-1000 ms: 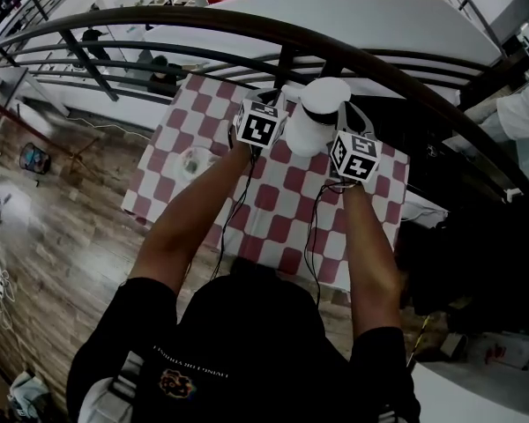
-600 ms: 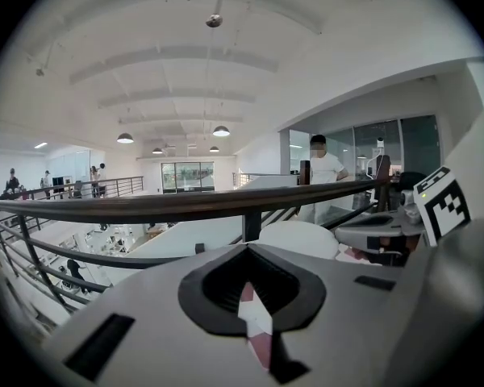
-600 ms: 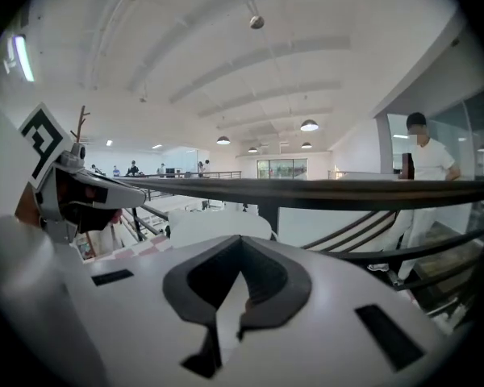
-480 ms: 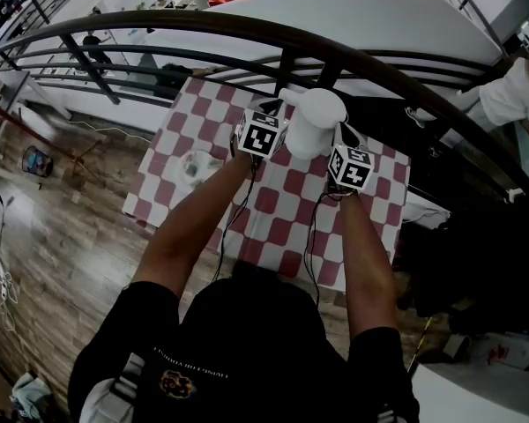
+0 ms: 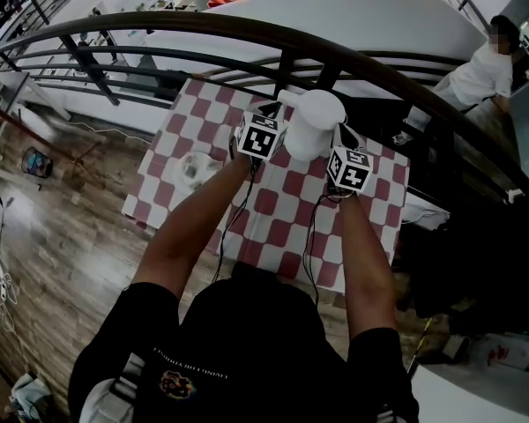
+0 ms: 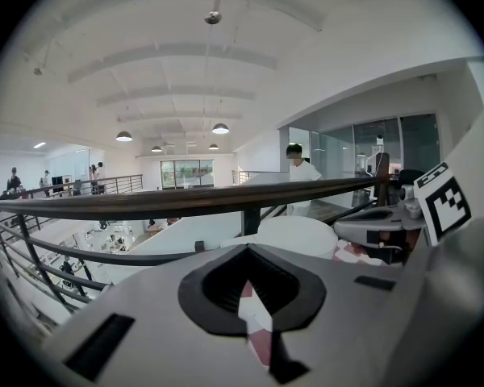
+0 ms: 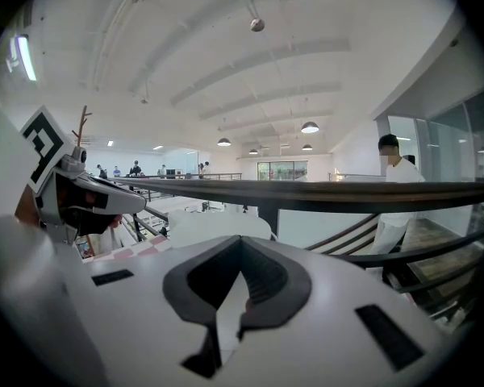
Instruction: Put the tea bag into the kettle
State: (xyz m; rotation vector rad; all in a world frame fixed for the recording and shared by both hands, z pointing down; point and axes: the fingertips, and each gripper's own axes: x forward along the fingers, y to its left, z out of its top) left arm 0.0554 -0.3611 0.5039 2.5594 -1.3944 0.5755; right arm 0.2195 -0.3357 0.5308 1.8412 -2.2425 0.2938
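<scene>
The white kettle (image 5: pixel 313 123) has come down from a raised position and now shows smaller and lower, close over the checked table (image 5: pixel 273 227); the right gripper (image 5: pixel 344 139) beside it has sunk too, drawing slightly nearer; the person in white (image 5: pixel 476 73) at the far right has moved farther off behind the railing (image 5: pixel 203 29).

Kettle (image 5: pixel 313 126) on table (image 5: pixel 282 227) near far edge, railing (image 5: pixel 247 32) behind it
</scene>
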